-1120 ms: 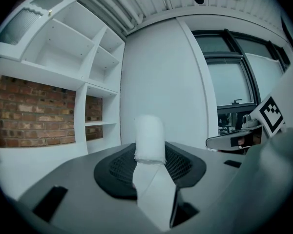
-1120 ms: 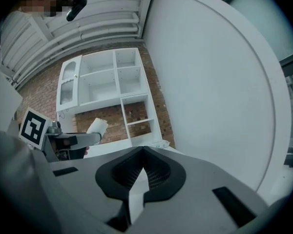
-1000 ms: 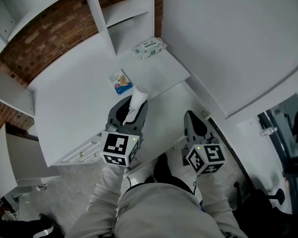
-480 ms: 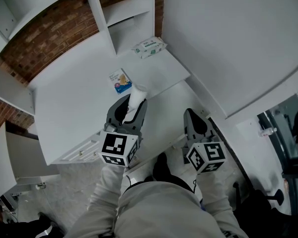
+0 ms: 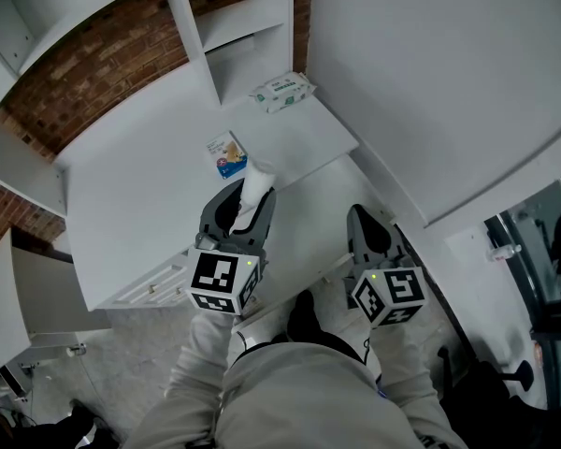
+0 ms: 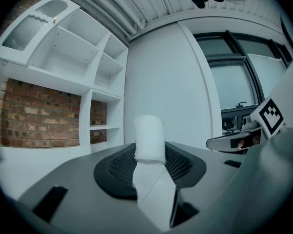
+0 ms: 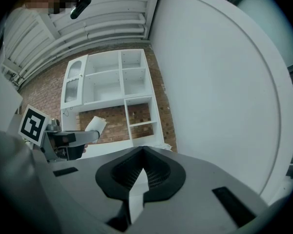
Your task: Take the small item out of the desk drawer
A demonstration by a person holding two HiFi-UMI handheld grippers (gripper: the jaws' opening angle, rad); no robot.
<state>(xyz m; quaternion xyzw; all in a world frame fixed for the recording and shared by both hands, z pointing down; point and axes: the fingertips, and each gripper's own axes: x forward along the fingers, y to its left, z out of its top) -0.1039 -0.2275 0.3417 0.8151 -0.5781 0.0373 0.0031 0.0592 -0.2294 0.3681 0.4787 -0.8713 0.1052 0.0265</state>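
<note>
Barely moved since a second ago: white roll (image 5: 258,178) stayed pinched in left gripper (image 5: 247,197) above the desk (image 5: 131,195). Right gripper (image 5: 365,224) pressed together, empty. Extraction judged likely done.

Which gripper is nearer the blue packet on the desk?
Left. The left gripper, shut on a white roll, sits just below the packet in the head view; the right gripper is farther off, to its lower right.

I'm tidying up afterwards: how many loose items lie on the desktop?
2: a wipes pack by the shelves, and a blue packet just beyond the left hand-held gripper, which holds a white roll.
</note>
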